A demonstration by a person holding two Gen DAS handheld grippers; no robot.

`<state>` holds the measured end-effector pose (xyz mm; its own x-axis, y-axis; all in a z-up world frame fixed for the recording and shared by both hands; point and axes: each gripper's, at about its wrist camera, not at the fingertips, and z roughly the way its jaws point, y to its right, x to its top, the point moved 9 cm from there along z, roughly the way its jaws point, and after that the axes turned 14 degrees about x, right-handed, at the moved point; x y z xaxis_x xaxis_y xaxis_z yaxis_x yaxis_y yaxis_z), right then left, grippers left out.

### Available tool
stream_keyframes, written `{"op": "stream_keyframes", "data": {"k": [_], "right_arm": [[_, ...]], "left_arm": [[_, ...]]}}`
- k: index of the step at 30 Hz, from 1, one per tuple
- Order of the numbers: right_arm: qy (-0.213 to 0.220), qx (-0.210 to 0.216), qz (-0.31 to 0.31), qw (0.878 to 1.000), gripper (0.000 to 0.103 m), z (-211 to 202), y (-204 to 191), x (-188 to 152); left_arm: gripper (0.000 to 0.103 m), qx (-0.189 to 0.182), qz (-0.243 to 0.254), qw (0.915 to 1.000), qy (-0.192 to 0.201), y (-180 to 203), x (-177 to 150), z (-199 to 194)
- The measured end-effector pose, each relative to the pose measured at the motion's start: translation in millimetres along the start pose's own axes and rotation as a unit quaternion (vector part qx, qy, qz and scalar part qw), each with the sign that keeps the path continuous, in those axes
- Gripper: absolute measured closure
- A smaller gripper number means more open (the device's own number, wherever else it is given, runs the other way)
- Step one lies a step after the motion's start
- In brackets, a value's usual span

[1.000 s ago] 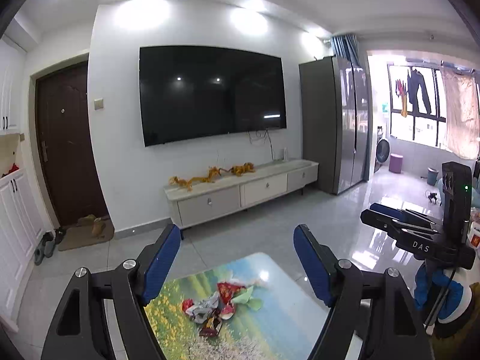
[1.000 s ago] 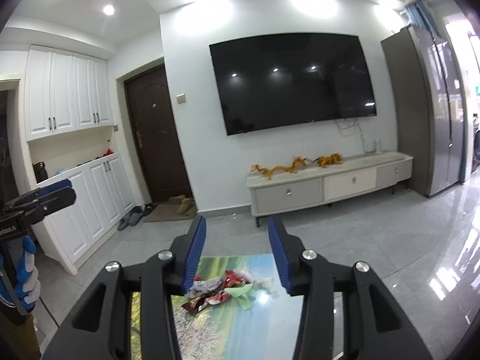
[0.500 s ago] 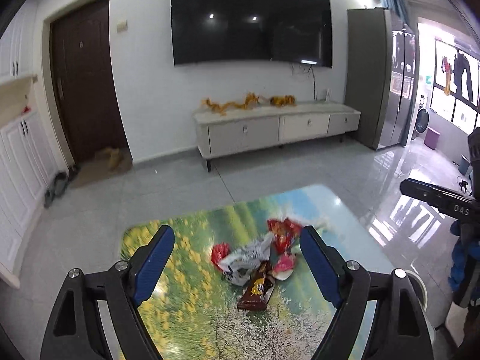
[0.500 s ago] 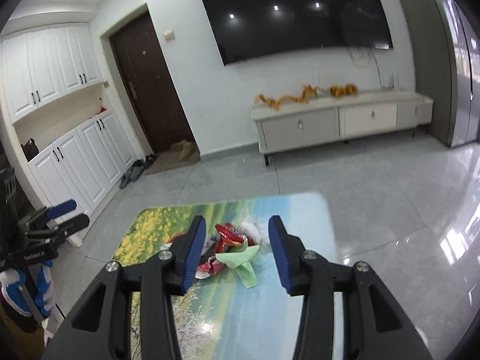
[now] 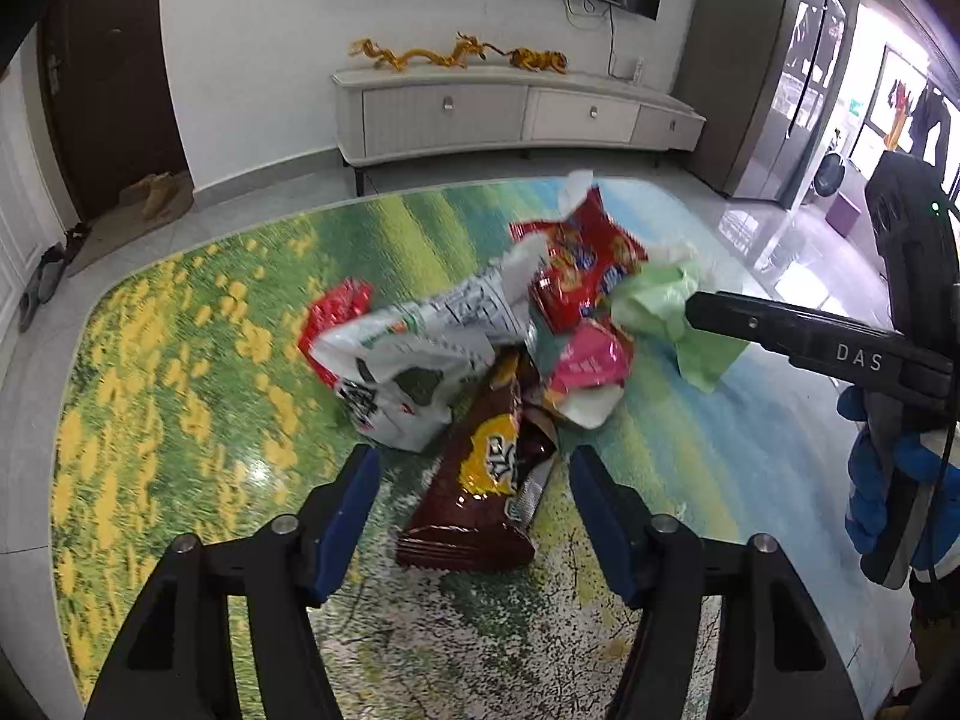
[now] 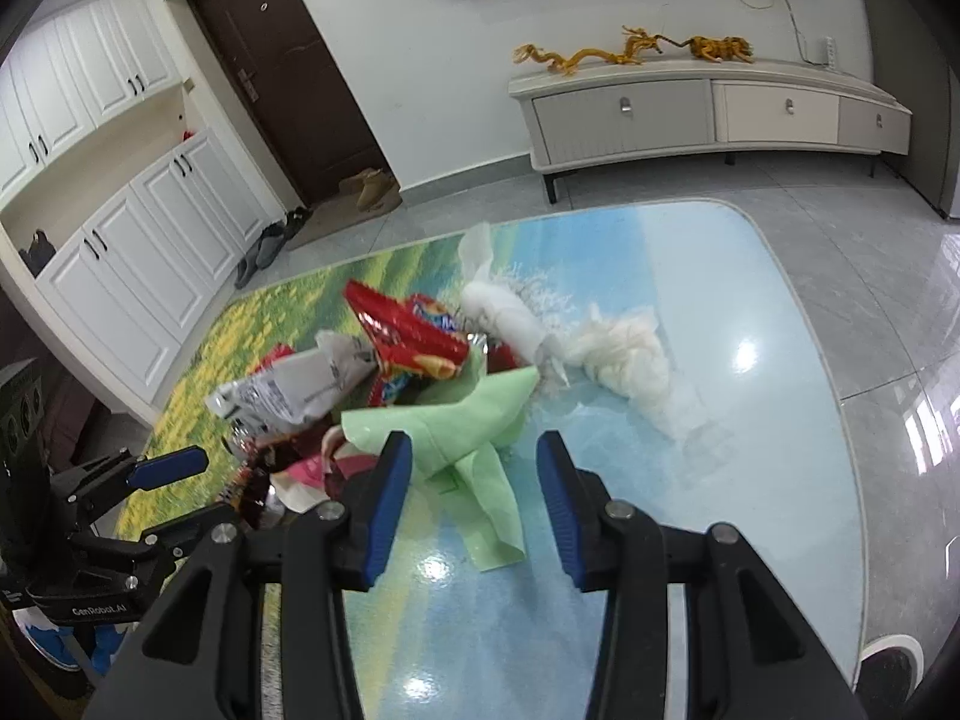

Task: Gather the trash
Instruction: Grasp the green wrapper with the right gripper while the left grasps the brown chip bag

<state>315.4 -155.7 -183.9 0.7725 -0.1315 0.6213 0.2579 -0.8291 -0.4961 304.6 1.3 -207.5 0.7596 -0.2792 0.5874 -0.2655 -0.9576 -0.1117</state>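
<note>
Brown wrapper at near edge of trash pile on table, left gripper spread around it, right gripper spread over green paper, neither gripping.

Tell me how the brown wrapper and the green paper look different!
The brown wrapper is shiny, with a yellow patch and writing; the green paper is plain and dull. The brown wrapper is long and puffy, while the green paper is thin and folded. The brown wrapper lies between the left gripper's fingers; the green paper lies before the right gripper. Both lie on the table.
</note>
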Motion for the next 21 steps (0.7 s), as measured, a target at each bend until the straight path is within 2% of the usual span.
{"op": "stream_keyframes", "data": {"k": [3,5,7,10,16,21], "right_arm": [[-0.018,-0.011,-0.013,1.000,0.062,10.1,2.2,-7.9],[-0.024,-0.019,-0.017,0.999,0.066,13.2,4.0,-11.3],[-0.028,-0.026,-0.024,0.999,0.089,13.0,4.4,-16.3],[-0.030,-0.027,-0.024,0.999,0.099,8.0,7.2,-22.1],[-0.016,-0.016,-0.020,1.000,0.102,-23.1,-0.9,-39.2],[0.003,-0.001,-0.014,1.000,0.103,-58.6,-11.9,-54.5]], "left_arm": [[0.062,-0.008,-0.006,0.9998,-0.017,3.8,-7.9,6.6],[0.065,-0.009,-0.013,0.9997,-0.018,3.1,-13.5,8.8],[0.067,-0.008,-0.015,0.9998,-0.014,4.1,-16.5,3.7],[0.072,-0.011,-0.014,0.9998,-0.010,7.4,-23.8,-5.2],[0.078,-0.019,-0.020,0.9996,-0.005,9.3,-46.2,-27.6],[0.080,-0.025,-0.032,0.9991,0.004,11.6,-49.8,-52.2]]}}
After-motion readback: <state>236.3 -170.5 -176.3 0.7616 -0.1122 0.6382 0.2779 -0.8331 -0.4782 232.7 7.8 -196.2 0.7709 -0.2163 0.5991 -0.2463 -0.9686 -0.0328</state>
